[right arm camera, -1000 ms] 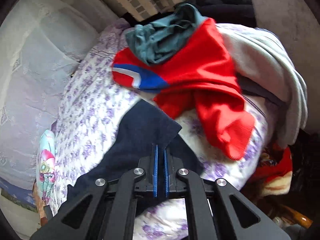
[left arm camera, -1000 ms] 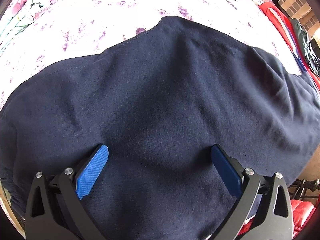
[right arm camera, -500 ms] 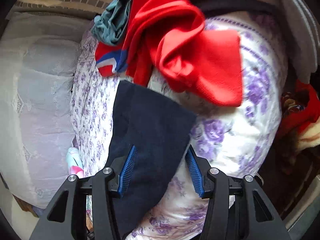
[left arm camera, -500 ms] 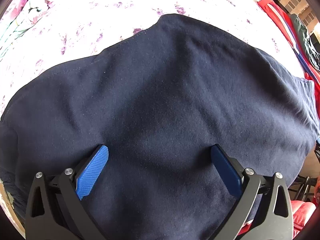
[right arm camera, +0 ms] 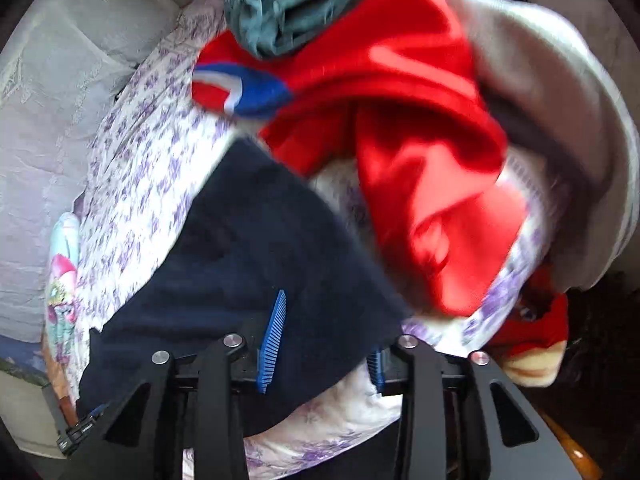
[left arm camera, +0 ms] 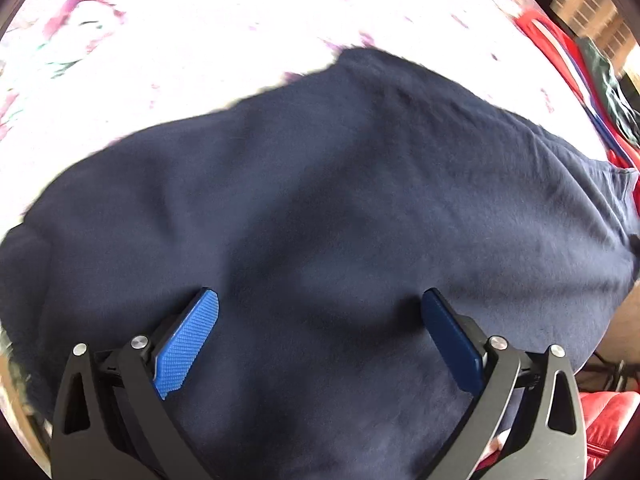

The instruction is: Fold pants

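- Two tools are ours here; the left tool (left arm camera: 318, 308) hangs over the navy pants (left arm camera: 320, 208) with its jaws spread wide and nothing pinched between them.
- We see the pants lying flat across the bed (left arm camera: 200, 40), over a floral sheet, reaching to the bed's near edge.
- Our right tool (right arm camera: 326, 336) has its jaws partly apart, having just been closing, with a corner of the pants (right arm camera: 256, 248) between the pads; we cannot see them pressing the cloth.
- Beyond that corner, toward the bed's far end, we see a red garment (right arm camera: 400, 112), a teal one (right arm camera: 292, 8) on top of it, and a grey blanket (right arm camera: 560, 92) alongside.
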The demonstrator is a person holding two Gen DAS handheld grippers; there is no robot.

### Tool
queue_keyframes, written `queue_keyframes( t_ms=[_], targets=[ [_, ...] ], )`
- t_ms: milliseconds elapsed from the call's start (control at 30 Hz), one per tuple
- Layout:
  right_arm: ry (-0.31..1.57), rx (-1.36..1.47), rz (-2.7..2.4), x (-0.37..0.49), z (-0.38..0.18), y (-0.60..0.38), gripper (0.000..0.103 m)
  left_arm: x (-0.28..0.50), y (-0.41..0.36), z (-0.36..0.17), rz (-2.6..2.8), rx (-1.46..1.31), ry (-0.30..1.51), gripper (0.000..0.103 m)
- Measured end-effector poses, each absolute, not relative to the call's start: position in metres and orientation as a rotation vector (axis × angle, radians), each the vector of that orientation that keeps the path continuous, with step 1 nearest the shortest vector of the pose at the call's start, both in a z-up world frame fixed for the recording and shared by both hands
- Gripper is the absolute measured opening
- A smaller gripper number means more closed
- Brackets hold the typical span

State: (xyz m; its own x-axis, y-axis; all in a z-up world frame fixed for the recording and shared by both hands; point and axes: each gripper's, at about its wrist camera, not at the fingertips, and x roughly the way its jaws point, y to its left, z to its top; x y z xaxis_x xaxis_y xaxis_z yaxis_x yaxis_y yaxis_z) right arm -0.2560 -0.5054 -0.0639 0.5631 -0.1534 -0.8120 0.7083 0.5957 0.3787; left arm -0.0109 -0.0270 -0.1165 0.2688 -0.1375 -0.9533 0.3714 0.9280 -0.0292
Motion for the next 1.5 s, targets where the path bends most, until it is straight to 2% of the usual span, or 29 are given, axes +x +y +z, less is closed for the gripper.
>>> queue_keyframes(
  t_ms=[133,200,300,400,500,533,567,633,700,733,767,800,833,933,1033,1100,1200,1300,1333,1500],
  targets=[
    [0.695,0.591,-0.642,-0.242,-0.001,-0.509,0.042,-0.019,0.02,-0.094,-0.268,0.122,1.197,0.099],
    [0.756,0.514,-0.437,-0.19,0.007,-0.473,0.042,-0.02,0.042,-0.092,-0.236,0.085,1.202,0.099],
    [0.894,0.452,-0.075,-0.109,-0.012,-0.386,0.042,-0.023,0.069,-0.09,-0.171,0.066,1.193,0.099],
    [0.999,0.512,0.181,-0.047,-0.047,-0.317,0.044,-0.02,0.103,-0.099,-0.021,0.053,1.236,0.099],
    [1.141,0.574,0.209,-0.01,-0.095,-0.299,0.044,-0.024,0.13,-0.108,-0.08,-0.028,1.238,0.098],
    [1.155,0.554,0.166,-0.009,-0.104,-0.308,0.027,-0.028,0.128,-0.106,-0.101,0.015,1.233,0.098],
    [1.14,0.585,0.14,-0.012,-0.11,-0.326,0.0,-0.03,0.125,-0.105,-0.105,0.054,1.234,0.097],
    [1.103,0.742,0.065,-0.035,-0.115,-0.369,0.0,-0.039,0.125,-0.096,-0.106,0.086,1.212,0.09],
    [1.07,0.71,-0.043,-0.051,-0.097,-0.388,0.005,-0.046,0.134,-0.084,-0.128,0.011,1.203,0.087],
    [1.059,0.639,-0.057,-0.054,-0.085,-0.386,0.018,-0.051,0.143,-0.076,-0.137,-0.024,1.181,0.087],
    [1.049,0.572,-0.043,-0.055,-0.073,-0.374,0.05,-0.054,0.146,-0.068,-0.142,-0.042,1.152,0.088],
    [1.032,0.526,-0.019,-0.058,-0.066,-0.362,0.065,-0.053,0.145,-0.063,-0.151,-0.047,1.132,0.089],
    [1.012,0.483,0.023,-0.061,-0.057,-0.341,0.072,-0.055,0.145,-0.059,-0.169,-0.049,1.122,0.092],
    [1.063,0.37,0.139,-0.074,-0.057,-0.294,0.075,-0.046,0.141,-0.073,-0.117,0.036,1.13,0.096],
    [1.17,0.33,0.093,-0.079,-0.096,-0.27,0.083,-0.033,0.153,-0.108,-0.023,0.033,1.191,0.099],
    [1.156,0.366,0.074,-0.085,-0.112,-0.275,0.083,-0.036,0.15,-0.106,-0.023,0.049,1.151,0.099],
    [1.173,0.388,0.014,-0.093,-0.094,-0.285,0.083,-0.038,0.151,-0.102,-0.019,0.038,1.161,0.099],
    [1.078,0.401,0.021,-0.108,-0.062,-0.305,0.085,-0.034,0.154,-0.086,-0.042,-0.044,1.127,0.098],
    [1.059,0.399,0.007,-0.112,-0.056,-0.314,0.09,-0.036,0.149,-0.075,-0.062,-0.071,1.1,0.098],
    [1.055,0.578,-0.04,-0.131,-0.069,-0.378,0.09,-0.047,0.09,-0.06,-0.148,-0.068,1.06,0.098]
  ],
)
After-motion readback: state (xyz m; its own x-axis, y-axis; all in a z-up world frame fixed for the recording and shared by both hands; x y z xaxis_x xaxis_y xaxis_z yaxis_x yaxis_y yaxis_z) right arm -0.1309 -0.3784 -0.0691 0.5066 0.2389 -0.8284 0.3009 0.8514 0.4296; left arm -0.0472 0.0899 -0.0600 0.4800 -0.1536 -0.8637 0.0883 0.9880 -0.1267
